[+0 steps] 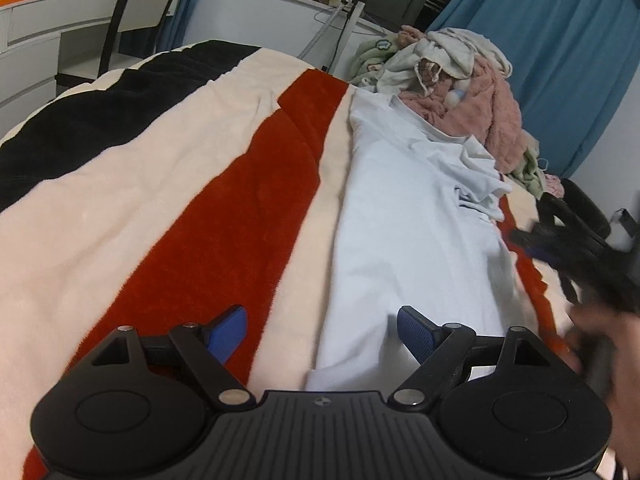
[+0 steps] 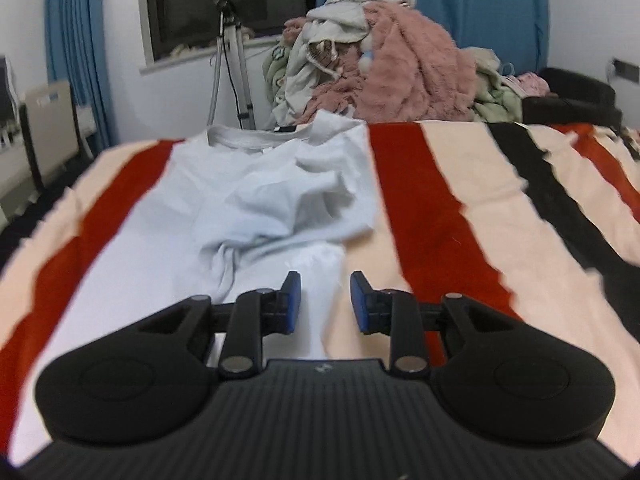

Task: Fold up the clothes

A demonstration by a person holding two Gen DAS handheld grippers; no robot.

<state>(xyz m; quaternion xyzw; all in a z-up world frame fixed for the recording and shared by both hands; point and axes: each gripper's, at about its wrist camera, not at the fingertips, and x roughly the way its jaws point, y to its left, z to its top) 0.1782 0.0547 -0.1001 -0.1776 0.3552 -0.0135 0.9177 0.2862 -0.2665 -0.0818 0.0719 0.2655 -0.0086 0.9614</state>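
Note:
A pale blue T-shirt [image 1: 404, 216] lies lengthwise on the striped blanket [image 1: 168, 184], its far sleeve folded in and rumpled. My left gripper [image 1: 320, 332] is open over the shirt's near left edge, nothing between its blue pads. In the right wrist view the same T-shirt [image 2: 224, 208] shows its grey collar at the far end and a crumpled sleeve on top. My right gripper [image 2: 325, 300] is open, its fingers standing either side of the shirt's right edge without holding it. That right gripper appears blurred at the left wrist view's right side [image 1: 576, 252], held by a hand.
A heap of clothes [image 2: 384, 64], pink fleece and white and green garments, sits at the far end of the bed. A tripod [image 2: 232, 64] stands beyond the bed by the window and blue curtains [image 2: 76, 48]. White drawers [image 1: 36, 52] are at far left.

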